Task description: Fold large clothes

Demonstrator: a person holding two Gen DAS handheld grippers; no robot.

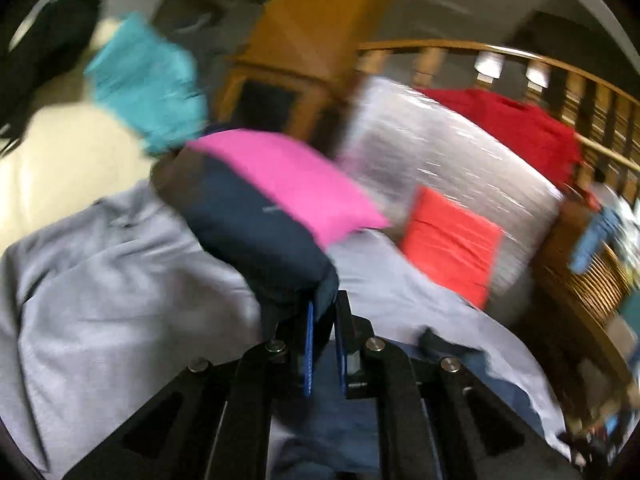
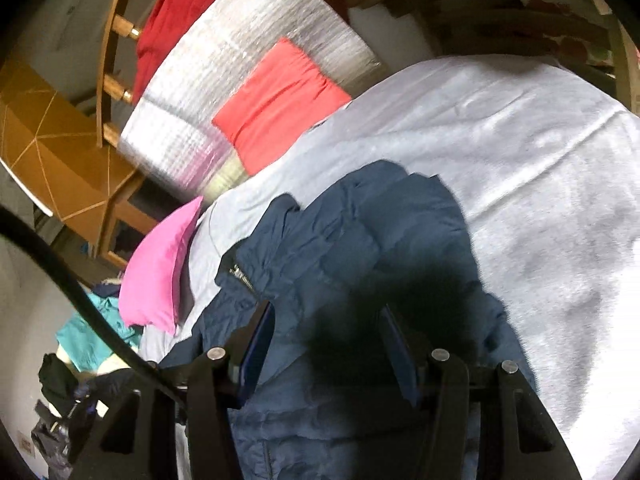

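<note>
Your left tool [image 1: 322, 312] has its blue pads nearly together, pinched on a fold of the navy jacket [image 1: 256, 232], which bunches up just ahead of them. Your right tool [image 2: 326, 320] stands wide apart above the same navy jacket [image 2: 352, 248], its fingers either side of the cloth and gripping nothing; the zipper [image 2: 244, 274] lies just beyond its left finger.

The jacket lies on the pale grey sheet [image 2: 500, 152] covering the bed. In the right wrist view the sheet is bare to the right of the jacket, and that is your widest open room. To the left of the jacket, a pink pillow [image 2: 158, 272] sits at the sheet's edge. Beyond the jacket, a coral folded cloth [image 2: 276, 104] rests against a silver quilted pad [image 2: 240, 60], with a red garment [image 2: 176, 12] behind it by a wooden railing [image 2: 110, 40].

A wicker basket [image 1: 592, 288] stands past the pad in the left wrist view, with blue cloth [image 1: 596, 240] hanging at its rim; the blur hides the rest of its contents.
</note>
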